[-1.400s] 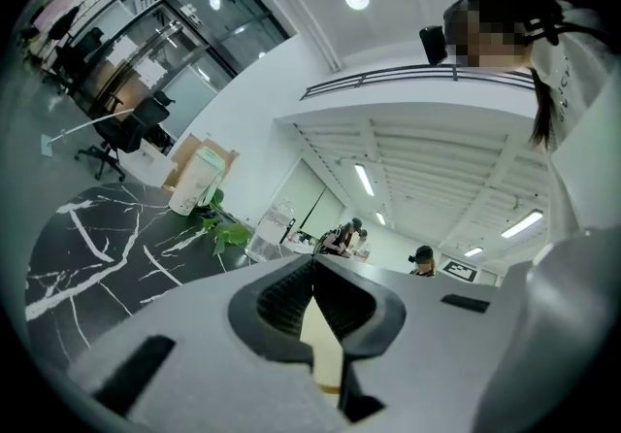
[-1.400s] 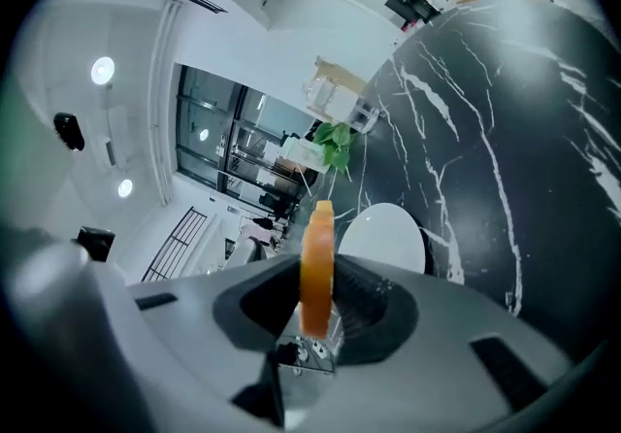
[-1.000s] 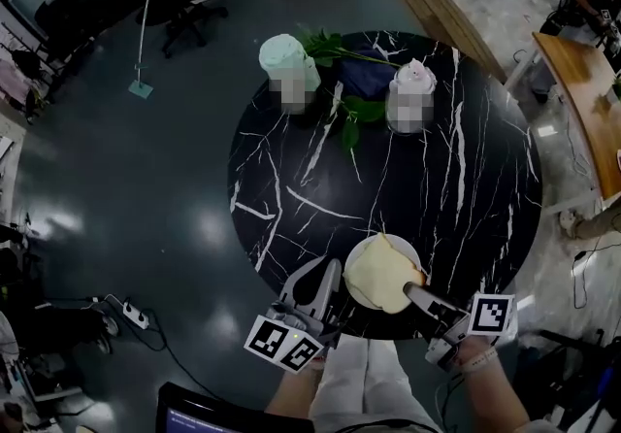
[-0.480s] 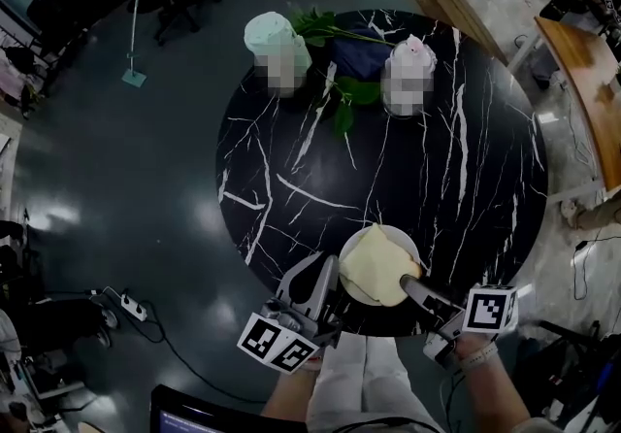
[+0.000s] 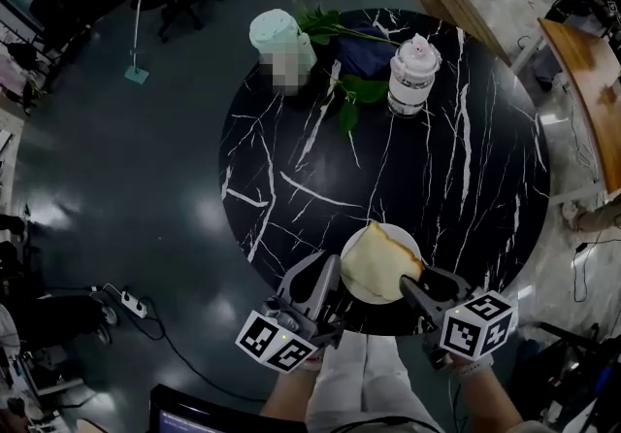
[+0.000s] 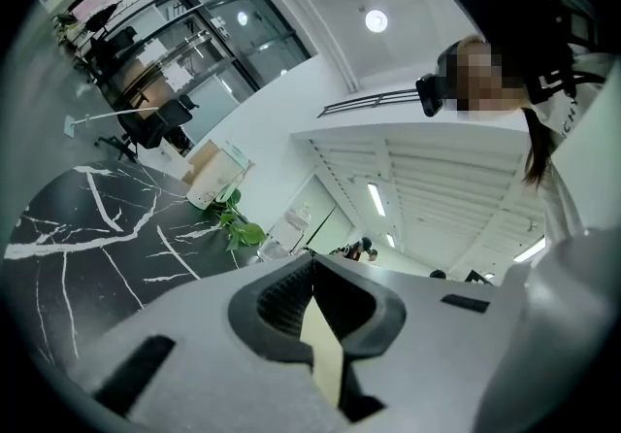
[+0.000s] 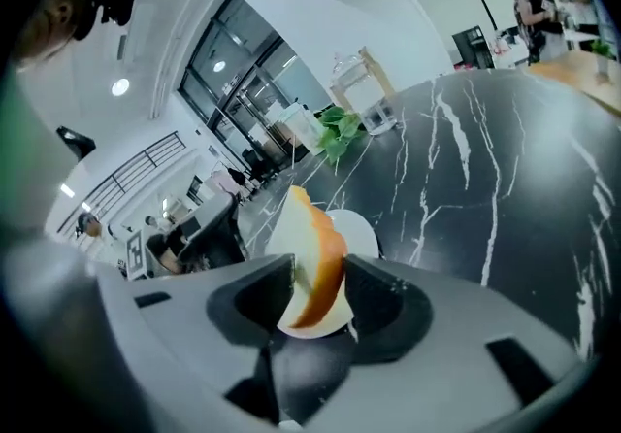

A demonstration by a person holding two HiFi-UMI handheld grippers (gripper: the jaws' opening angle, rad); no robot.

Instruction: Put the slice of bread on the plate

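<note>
The slice of bread [image 5: 376, 264], pale with an orange-brown crust, lies tilted on the small white plate [image 5: 408, 240] at the near edge of the black marble table [image 5: 456, 159]. My right gripper [image 5: 413, 287] reaches the slice's near right corner. In the right gripper view the bread [image 7: 315, 266] stands on edge between the jaws of my right gripper [image 7: 320, 290]. Those jaws are opening, with slim gaps beside the slice, and the plate [image 7: 357, 232] lies just beyond. My left gripper [image 5: 328, 272] rests left of the plate, and in its own view my left gripper [image 6: 310, 276] is shut, holding nothing.
At the table's far side stand a mint-green cup [image 5: 277, 38] and a clear jar with a white lid [image 5: 412, 67]. Green leaves [image 5: 354, 91] and a dark blue cloth [image 5: 364, 57] lie between them. The table's near edge runs just under both grippers, above the person's lap.
My right gripper has rolled, so its marker cube now faces up, and its jaws stand wider around the bread. The slice stays over the plate. The left gripper has kept still.
</note>
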